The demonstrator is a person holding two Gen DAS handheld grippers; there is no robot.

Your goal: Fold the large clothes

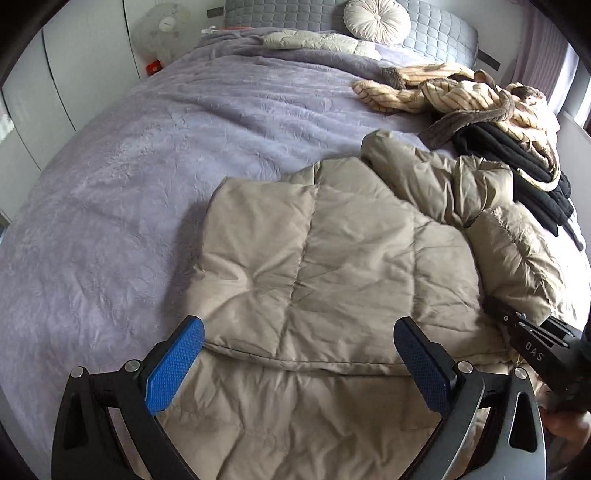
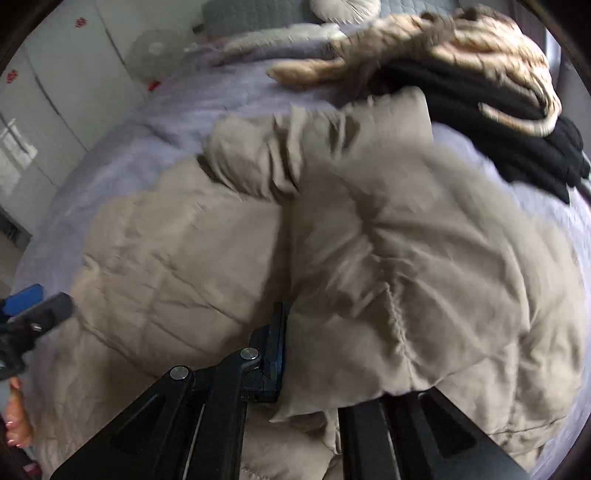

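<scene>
Left wrist view: beige quilted puffer jacket [image 1: 310, 266] lies on the lilac bedspread [image 1: 147, 155], filling the lower centre and right of the frame. One panel is folded over the body, its edge running across the lower frame between the blue pads. A sleeve [image 1: 436, 173] bunches at centre right.

Left gripper [image 1: 299, 354]: jaws spread wide, blue pads [image 1: 177, 365] on either side of the folded edge, nothing between them.

Right gripper [image 1: 532, 343] enters from the lower right edge of this view, against the jacket's right side.

Right wrist view (blurred): right gripper [image 2: 314, 354] is clamped on a thick fold of the jacket [image 2: 406, 258]; the fabric bulges up over the right finger and hides it, and only the left finger [image 2: 273, 354] shows. Left gripper [image 2: 33, 306] shows at the left edge.

Background, upper right of the left view: striped cream fleece garment [image 1: 461, 96] on top of a stack of black clothes [image 1: 517, 162]. Top centre: round cushion [image 1: 376, 18] against a grey quilted headboard [image 1: 439, 33]. Upper left: fan [image 1: 162, 29] beside white wardrobe doors [image 1: 74, 74]
</scene>
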